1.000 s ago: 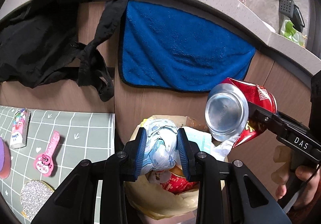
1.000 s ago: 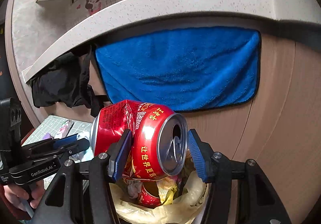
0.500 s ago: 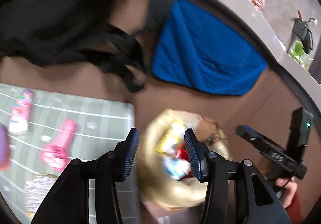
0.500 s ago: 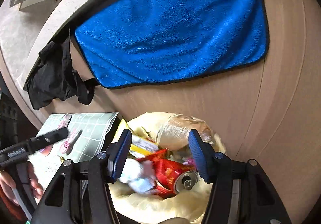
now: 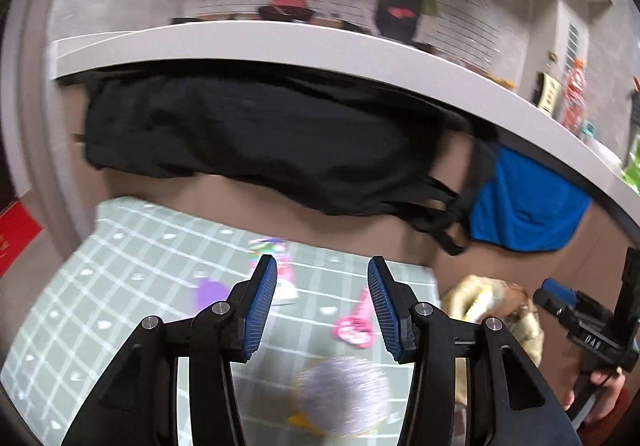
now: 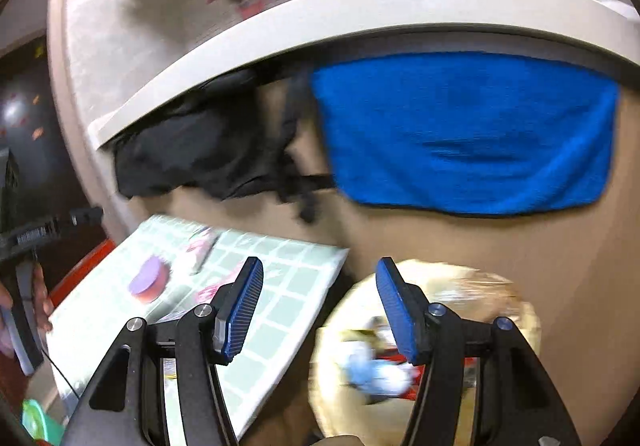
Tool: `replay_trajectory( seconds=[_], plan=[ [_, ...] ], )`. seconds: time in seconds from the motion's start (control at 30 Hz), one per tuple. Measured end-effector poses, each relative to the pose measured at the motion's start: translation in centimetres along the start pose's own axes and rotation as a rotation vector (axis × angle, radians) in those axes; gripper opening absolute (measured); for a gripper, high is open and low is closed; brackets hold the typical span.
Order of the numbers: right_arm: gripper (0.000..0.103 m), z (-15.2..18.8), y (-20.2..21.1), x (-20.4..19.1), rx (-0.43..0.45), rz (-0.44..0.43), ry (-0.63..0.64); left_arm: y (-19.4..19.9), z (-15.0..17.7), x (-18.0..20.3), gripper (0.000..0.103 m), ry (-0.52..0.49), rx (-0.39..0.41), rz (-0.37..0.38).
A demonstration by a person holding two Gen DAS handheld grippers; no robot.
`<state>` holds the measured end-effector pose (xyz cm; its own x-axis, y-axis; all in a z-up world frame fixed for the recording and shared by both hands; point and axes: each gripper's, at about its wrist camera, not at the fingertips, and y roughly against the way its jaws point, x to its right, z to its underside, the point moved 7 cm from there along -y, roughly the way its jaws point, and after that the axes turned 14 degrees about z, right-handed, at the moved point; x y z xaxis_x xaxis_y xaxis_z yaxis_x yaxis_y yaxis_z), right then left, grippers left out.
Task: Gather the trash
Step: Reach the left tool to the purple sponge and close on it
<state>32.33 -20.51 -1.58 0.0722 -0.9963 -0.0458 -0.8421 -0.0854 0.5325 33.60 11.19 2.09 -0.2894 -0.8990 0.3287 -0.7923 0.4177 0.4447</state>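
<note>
- Right now I am holding both tools empty: the left gripper (image 5: pixel 322 300) has its blue pads apart with nothing between them, and the right gripper (image 6: pixel 319 308) is standing wide apart, also bare.
- Taking the yellow-lined trash bin (image 6: pixel 516 302) as my landmark, I am seeing the checked green mat (image 5: pixel 132 274) lying just beside it, on its left in both wrist views.
- On that mat, left of the bin, I am looking at a pink paddle-shaped item (image 5: pixel 356 320), a small printed tube (image 5: pixel 276 266), a purple round piece (image 6: pixel 149 280) and a glittery silver disc (image 5: pixel 344 396); blur is keeping me from naming them more closely.
- I am judging these to be light and small. The tube is probably soft and would take a pinch across its middle; the pink piece looks flat, so I would be nipping it at an edge, where it may slide on the smooth mat.
- Inside the bin I am making out a pale blue wad (image 6: pixel 374 374) and something red, both smeared.
- Above the bin a blue towel (image 6: pixel 468 130) is hanging from the pale countertop (image 6: pixel 360 18), with a black garment (image 5: pixel 260 130) draped to its left against a brown cabinet front.
- Behind the countertop a wall with cartoon figures is showing.
</note>
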Motion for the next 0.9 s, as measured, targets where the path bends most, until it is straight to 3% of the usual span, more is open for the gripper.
replay_trajectory(
  seconds=[0.2,0.37,0.63,0.77,0.9],
  plan=[
    [0.054,1.1,-2.2,-7.8,-0.075,-0.132,0.077,3.9,0.2,-6.2,0.048,0.051,0.037,-0.094],
    [0.054,2.3,-3.1,-12.1,-0.108,-0.167,0.14,4.7,1.0,-10.3,0.049,0.114,0.02,-0.108],
    [0.054,4.1,-4.7,-14.0,-0.149,-0.159,0.172,-2.3,5.3,-12.5,0.051,0.236,-0.094,0.031],
    [0.054,4.9,-5.2,-13.1,-0.18,-0.158,0.144,-7.2,7.9,-14.1,0.051,0.276,-0.185,-0.02],
    [0.054,6.1,-5.3,-11.9,-0.196,-0.15,0.138,-9.4,9.7,-15.6,0.051,0.389,-0.186,-0.031]
  ],
)
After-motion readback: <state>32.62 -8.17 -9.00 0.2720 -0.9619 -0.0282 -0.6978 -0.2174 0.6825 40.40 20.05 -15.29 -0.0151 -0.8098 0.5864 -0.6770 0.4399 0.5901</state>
